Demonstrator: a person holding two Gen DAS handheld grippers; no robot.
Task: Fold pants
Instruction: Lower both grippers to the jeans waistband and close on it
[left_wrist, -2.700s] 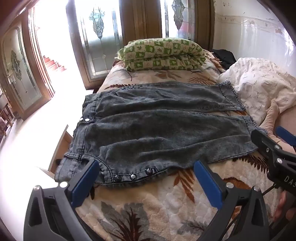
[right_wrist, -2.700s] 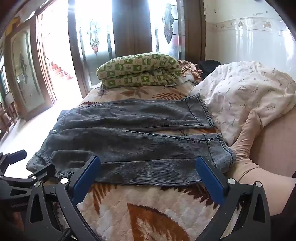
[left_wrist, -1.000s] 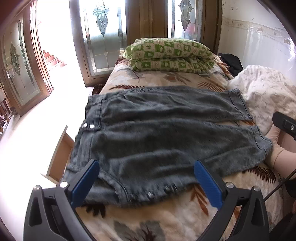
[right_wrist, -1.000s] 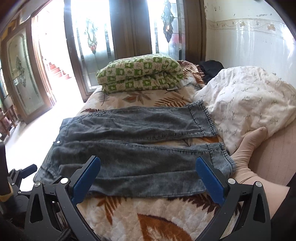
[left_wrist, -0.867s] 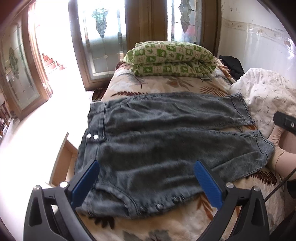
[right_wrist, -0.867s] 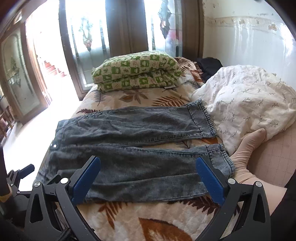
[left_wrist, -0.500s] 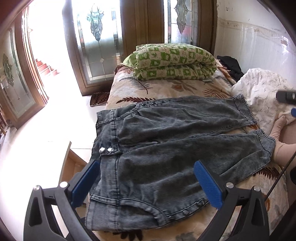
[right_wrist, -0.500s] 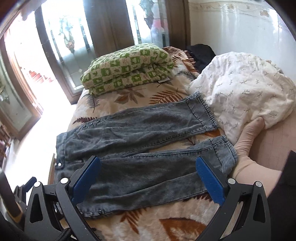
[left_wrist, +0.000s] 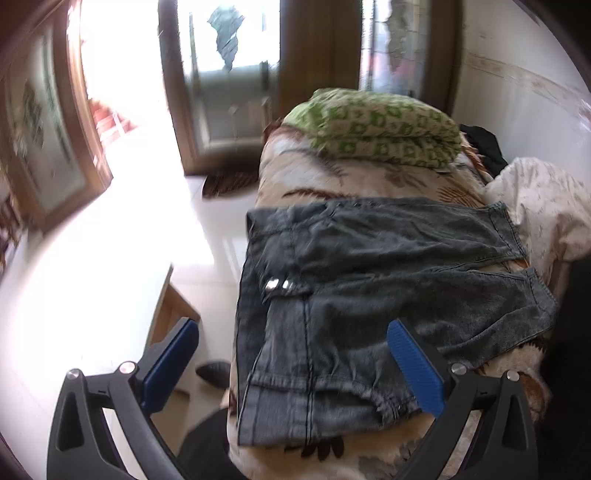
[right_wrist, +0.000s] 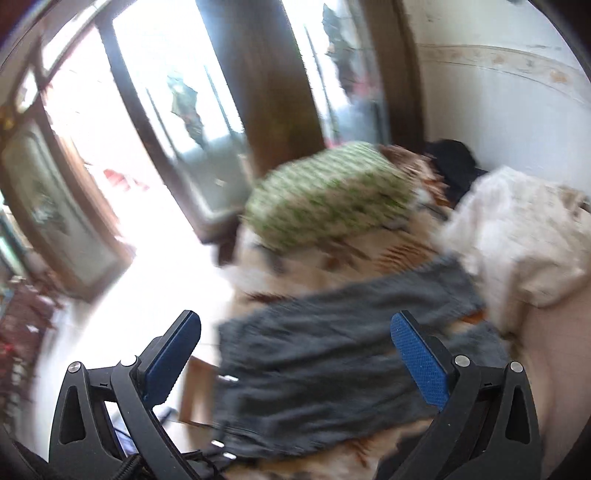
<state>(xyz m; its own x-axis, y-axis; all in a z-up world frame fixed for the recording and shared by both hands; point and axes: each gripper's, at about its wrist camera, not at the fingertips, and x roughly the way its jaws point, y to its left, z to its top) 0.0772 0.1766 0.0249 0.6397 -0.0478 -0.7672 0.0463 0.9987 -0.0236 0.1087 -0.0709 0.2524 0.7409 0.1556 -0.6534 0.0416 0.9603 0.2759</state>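
Pants (left_wrist: 373, 295) lie flat and unfolded across the bed (left_wrist: 369, 184), centre-right of frame. I've got both the left gripper (left_wrist: 291, 354) and right gripper (right_wrist: 295, 354) with fingers spread, empty. Every fold remains.

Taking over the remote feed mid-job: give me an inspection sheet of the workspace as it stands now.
Surface: bed with a leaf-print blanket, partly bare.
Job's things: grey jeans spread flat, both legs side by side, not yet folded; waistband at the bed's edge.
Clutter: green checked pillow at the far end; white floral quilt bunched beside the leg hems; dark garment behind it.
Grippers: left gripper open, empty, above the waistband; right gripper open, empty; its view is blurred.
Cables: nothing seen clearly.
Surroundings: glass doors, bright tiled floor, wooden box beside the bed.
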